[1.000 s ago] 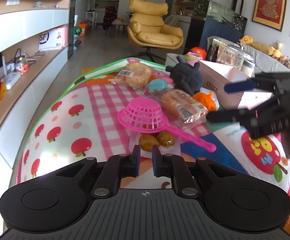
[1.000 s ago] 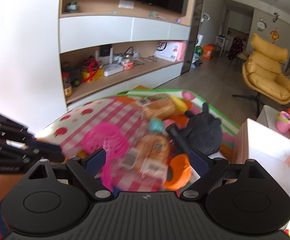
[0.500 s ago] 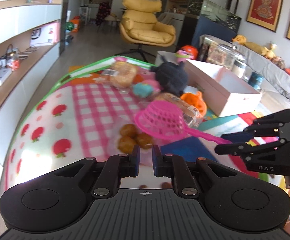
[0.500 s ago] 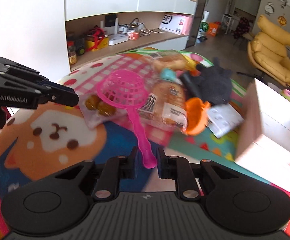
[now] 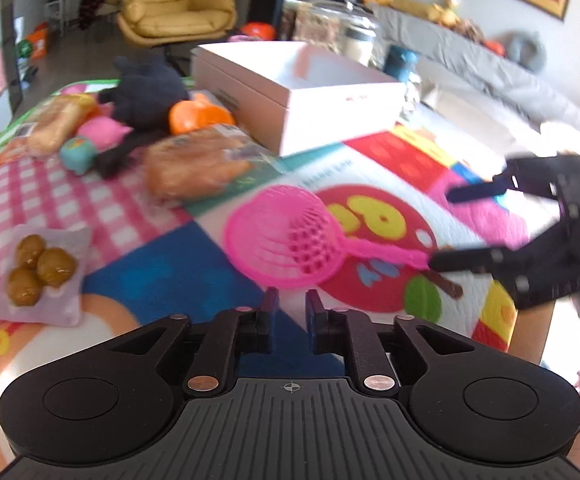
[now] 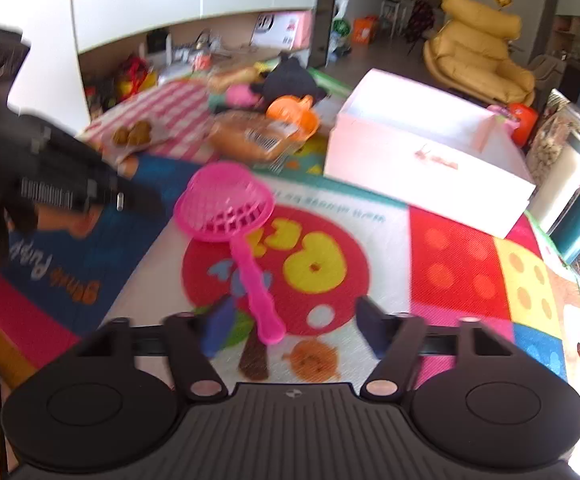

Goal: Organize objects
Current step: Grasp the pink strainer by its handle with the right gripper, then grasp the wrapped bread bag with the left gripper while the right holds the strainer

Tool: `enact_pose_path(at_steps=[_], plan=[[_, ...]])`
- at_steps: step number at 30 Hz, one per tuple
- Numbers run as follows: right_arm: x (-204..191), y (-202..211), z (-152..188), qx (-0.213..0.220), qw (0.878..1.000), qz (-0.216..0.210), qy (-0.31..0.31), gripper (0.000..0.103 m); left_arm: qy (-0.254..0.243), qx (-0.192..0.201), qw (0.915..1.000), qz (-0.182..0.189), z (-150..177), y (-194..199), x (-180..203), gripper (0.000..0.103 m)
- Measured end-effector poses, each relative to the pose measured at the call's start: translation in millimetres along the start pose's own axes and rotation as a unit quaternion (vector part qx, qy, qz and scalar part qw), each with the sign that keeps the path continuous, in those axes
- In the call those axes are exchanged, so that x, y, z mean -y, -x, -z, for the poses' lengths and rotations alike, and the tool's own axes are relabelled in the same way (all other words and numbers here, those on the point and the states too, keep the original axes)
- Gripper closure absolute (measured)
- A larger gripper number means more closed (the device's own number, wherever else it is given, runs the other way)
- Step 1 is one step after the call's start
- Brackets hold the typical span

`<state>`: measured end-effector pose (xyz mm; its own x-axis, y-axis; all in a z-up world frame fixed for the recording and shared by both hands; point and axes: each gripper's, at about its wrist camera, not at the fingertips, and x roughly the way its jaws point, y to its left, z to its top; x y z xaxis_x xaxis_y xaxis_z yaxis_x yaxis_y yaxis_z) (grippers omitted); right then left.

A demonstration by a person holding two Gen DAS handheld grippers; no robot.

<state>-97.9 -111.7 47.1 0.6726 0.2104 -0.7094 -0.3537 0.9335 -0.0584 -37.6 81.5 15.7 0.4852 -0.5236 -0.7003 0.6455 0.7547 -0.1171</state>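
Opening wide, the right gripper (image 6: pixel 290 320) jaws are letting go of the pink strainer (image 6: pixel 226 204), now lying mid-frame on the play mat (image 6: pixel 469 264) away from the toy pile, while the left gripper (image 5: pixel 290 308) jaws are parting slightly, holding nothing.

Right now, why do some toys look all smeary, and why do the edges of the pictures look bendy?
Left wrist view: the pink strainer and the right gripper smear with motion blur. Right wrist view: the strainer's handle stays fairly sharp, but the left gripper blurs. In both views the fisheye lens bends the white box and the room's edges.
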Motion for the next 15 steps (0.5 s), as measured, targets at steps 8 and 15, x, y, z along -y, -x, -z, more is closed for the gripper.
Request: enact_pose_path(at_steps=[8,15], plan=[[31.1,-20.6,-14.1,0.031,0.998,0.011,-0.062,0.019,-0.076,-0.044,0.9952,0.044,-5.7,-9.6,42.0,0.026],[49.7,-21.6,-4.7,0.046,0.995,0.022,-0.088,0.005,-0.181,0.039,0.9820,-0.038,-53.6,15.5,16.9,0.033]])
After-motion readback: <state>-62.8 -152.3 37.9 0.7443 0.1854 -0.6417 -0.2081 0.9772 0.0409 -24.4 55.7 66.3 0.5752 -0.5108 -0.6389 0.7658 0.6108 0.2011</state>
